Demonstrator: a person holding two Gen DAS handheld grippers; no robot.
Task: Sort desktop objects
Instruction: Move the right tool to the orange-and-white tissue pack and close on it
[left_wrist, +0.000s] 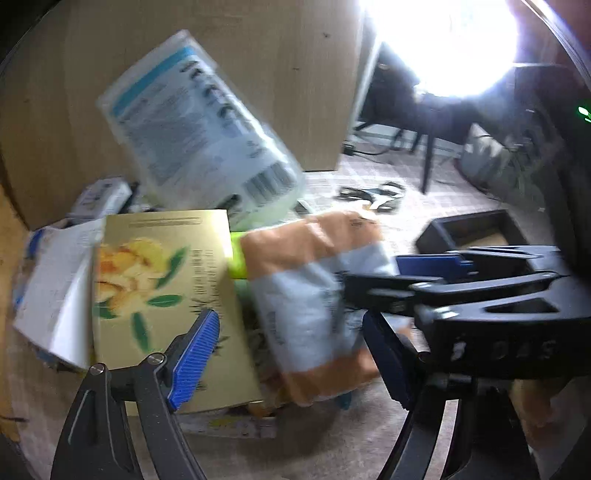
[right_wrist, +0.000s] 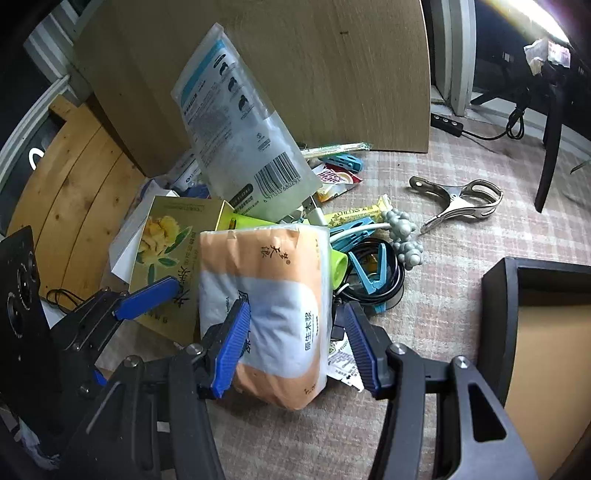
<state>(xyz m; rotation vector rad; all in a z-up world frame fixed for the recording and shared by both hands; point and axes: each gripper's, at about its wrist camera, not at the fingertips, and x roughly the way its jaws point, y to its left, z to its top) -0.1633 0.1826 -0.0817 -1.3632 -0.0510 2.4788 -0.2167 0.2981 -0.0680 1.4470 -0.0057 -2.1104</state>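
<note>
Sorting looks barely started: clutter is piled against the wood panel, and the black tray at right looks empty as far as visible. Right tongs are wide open, straddling the orange tissue pack, pads not clamped. Left tongs are open too, hovering over the yellow box, holding nothing.

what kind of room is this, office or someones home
Probably a home room, with the sorting done on the floor: a plaid carpet strewn with household clutter such as a tissue pack and clothespins, beside a wooden cabinet panel and a power strip.
</note>
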